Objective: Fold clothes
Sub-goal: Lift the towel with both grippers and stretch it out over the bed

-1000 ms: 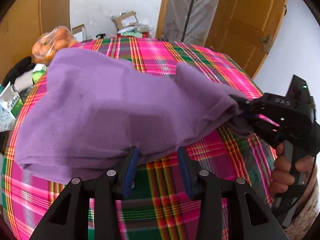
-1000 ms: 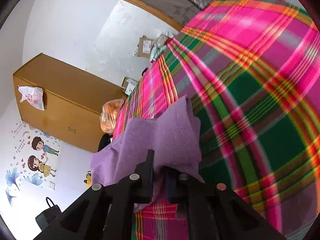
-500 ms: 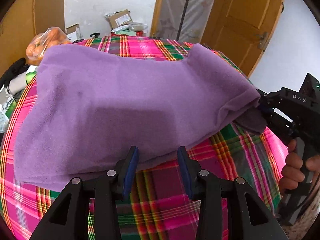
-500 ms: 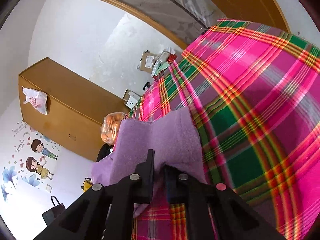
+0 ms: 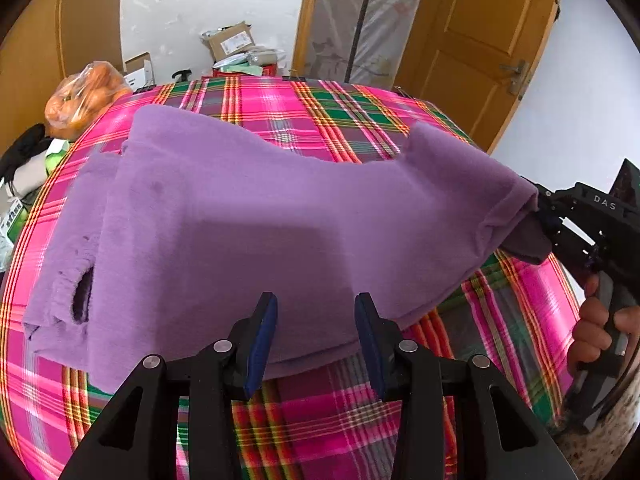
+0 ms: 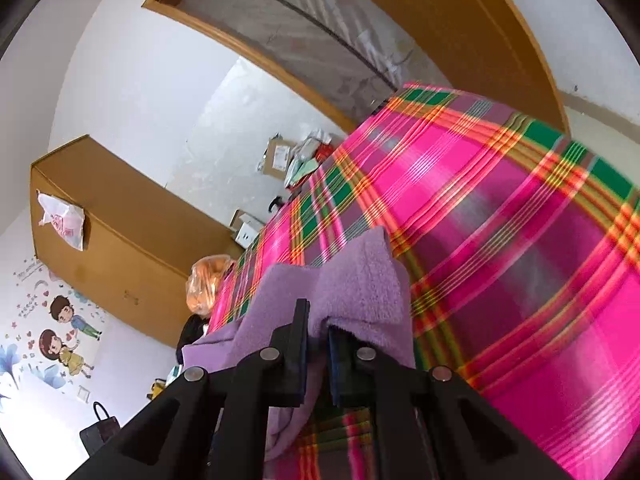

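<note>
The purple garment (image 5: 260, 216) is spread on the plaid-covered worktop (image 5: 328, 420), its right end raised clear of it. The left gripper (image 5: 316, 340) is held with fingers released at the garment's near edge. The right gripper (image 6: 318, 344), fingers clenched on that raised end, keeps the cloth taut for folding.
</note>
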{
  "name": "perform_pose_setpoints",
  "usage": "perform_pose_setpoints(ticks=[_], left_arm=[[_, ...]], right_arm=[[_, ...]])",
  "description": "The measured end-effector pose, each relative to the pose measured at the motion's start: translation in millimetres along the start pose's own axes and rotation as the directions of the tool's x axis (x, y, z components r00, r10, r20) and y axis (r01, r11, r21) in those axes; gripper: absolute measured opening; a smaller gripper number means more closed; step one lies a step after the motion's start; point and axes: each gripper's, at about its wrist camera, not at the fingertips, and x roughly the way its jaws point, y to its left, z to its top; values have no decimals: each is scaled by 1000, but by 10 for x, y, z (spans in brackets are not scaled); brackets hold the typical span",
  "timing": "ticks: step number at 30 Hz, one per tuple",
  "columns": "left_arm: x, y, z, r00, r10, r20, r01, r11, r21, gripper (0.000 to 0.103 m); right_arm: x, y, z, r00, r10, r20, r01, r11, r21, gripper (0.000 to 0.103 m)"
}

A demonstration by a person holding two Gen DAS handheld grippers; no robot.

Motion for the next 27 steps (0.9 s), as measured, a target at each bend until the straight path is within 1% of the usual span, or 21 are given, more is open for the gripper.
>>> perform_pose_setpoints(ticks=[12, 27], left_arm=[[25, -137, -30, 1000, -10, -8, 10, 1000, 13, 42], [74, -240, -58, 999, -23, -22, 23, 999, 22, 42]], right_arm=[[-320, -288, 176, 994, -72, 76, 73, 997, 1, 8], [-577, -576, 349, 976, -159, 148, 156, 987, 31, 8]])
